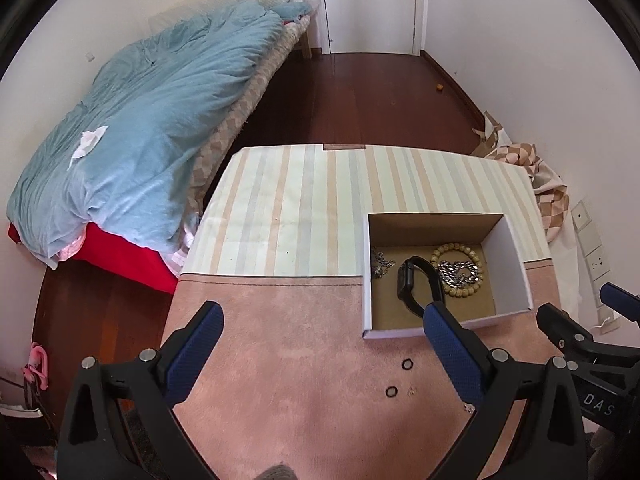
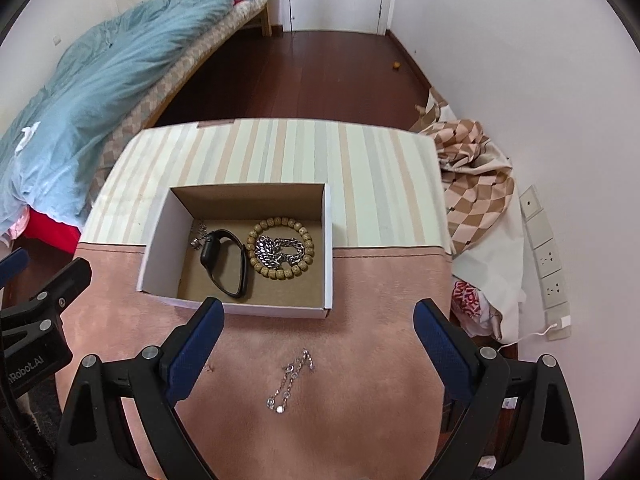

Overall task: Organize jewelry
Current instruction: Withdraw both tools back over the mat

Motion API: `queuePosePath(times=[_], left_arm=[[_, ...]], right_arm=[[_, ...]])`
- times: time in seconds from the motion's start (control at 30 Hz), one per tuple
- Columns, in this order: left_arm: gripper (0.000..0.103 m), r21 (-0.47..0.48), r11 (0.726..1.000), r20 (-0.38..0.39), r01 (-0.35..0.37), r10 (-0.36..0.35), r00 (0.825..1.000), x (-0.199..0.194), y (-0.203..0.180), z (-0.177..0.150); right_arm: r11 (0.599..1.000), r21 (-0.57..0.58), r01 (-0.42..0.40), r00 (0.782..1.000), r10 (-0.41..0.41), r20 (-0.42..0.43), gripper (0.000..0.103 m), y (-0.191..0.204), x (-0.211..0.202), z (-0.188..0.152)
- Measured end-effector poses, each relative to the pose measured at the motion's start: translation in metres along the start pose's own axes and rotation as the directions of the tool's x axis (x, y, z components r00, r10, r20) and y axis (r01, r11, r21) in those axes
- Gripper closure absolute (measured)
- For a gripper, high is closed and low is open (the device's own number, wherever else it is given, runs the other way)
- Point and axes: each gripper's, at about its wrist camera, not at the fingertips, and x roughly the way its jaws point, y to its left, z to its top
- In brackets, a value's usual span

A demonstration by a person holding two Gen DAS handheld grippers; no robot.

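An open cardboard box (image 1: 514,256) (image 2: 160,236) stands on the pink and striped table. Inside lie a black watch (image 1: 416,280) (image 2: 226,262), a wooden bead bracelet (image 1: 460,250) (image 2: 280,226), a chunky silver chain (image 1: 460,272) (image 2: 280,252) and a thin silver chain (image 1: 382,264) (image 2: 198,234). Two small black rings (image 1: 407,364) (image 1: 391,392) and a tiny stud (image 1: 411,391) lie on the pink cloth between my left fingers. A thin silver bracelet (image 2: 290,380) lies between my right fingers. My left gripper (image 1: 322,320) and right gripper (image 2: 318,314) are open and empty.
A bed with a blue duvet (image 1: 140,128) stands to the left. Checkered cloth (image 2: 476,184) is heaped at the table's right edge by wall sockets (image 2: 548,256). A white door (image 1: 368,4) is at the far end of the dark wood floor.
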Motion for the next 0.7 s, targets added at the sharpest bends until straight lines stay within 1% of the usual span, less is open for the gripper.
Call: queuePosePath(times=[0.27, 0.43, 0.5, 0.6, 0.7], left_arm=[[0.001, -0.003, 1.0, 0.028, 0.019, -0.019, 0.999, -0.03, 0.004, -0.012], [0.001, -0.021, 0.999, 0.03, 0.031, -0.031, 0.999, -0.04, 0.009, -0.02], [0.001, -0.028, 0.999, 0.03, 0.027, -0.027, 0.999, -0.04, 0.011, -0.024], [0.001, -0.034, 0.999, 0.025, 0.01, -0.01, 1.0, -0.034, 0.013, -0.034], [0.001, -0.045, 0.999, -0.014, -0.02, 0.019, 1.0, -0.015, 0.015, -0.051]], right_arm=[[1.0, 0.005, -0.019, 0.998, 0.018, 0.065, 0.006, 0.0, -0.046, -0.014], [0.999, 0.02, -0.048, 0.996, 0.046, 0.08, 0.006, 0.0, -0.061, -0.023], [0.998, 0.028, -0.054, 0.996, 0.051, 0.073, 0.006, -0.002, -0.061, -0.029], [0.997, 0.049, -0.058, 0.998, 0.056, 0.042, 0.006, -0.006, -0.048, -0.041], [0.995, 0.082, -0.065, 0.998, 0.066, -0.011, 0.006, -0.013, -0.02, -0.056]])
